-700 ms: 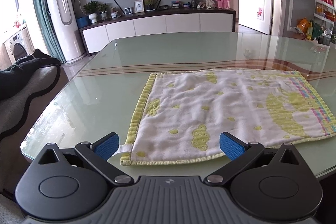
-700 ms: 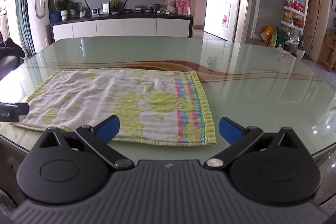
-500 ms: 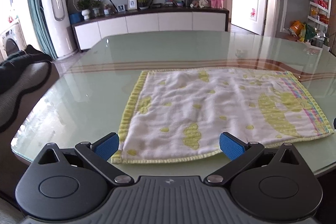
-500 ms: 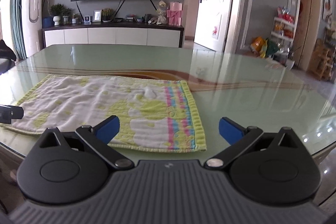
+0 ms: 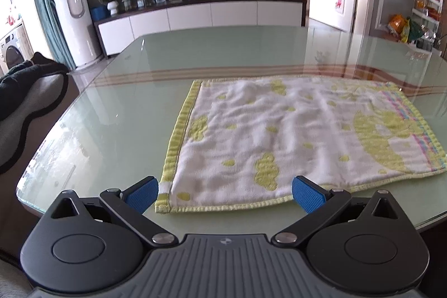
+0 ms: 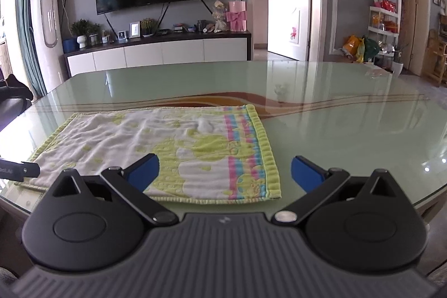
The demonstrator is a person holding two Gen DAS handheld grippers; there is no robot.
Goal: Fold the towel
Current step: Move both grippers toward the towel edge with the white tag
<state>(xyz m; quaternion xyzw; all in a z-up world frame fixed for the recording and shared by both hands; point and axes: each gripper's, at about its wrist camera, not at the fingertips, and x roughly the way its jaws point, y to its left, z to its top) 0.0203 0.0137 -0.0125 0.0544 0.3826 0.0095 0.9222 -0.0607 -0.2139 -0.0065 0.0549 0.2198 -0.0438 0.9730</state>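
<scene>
A glossy green glass tabletop (image 5: 117,113) fills the room's foreground. Nearest, the left tool (image 5: 225,193) hangs spread wide at the towel's near left corner, gripping nothing; the right tool (image 6: 225,172) is likewise released at the near right corner. The towel (image 5: 293,130) lies flat, unfolded. Beyond stands a TV cabinet (image 6: 156,53).

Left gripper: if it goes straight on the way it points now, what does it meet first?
Most likely the towel: the open left gripper points down at its near left corner, both pads clear of the cloth. Depth is unclear, so the glass table edge might come first.
</scene>
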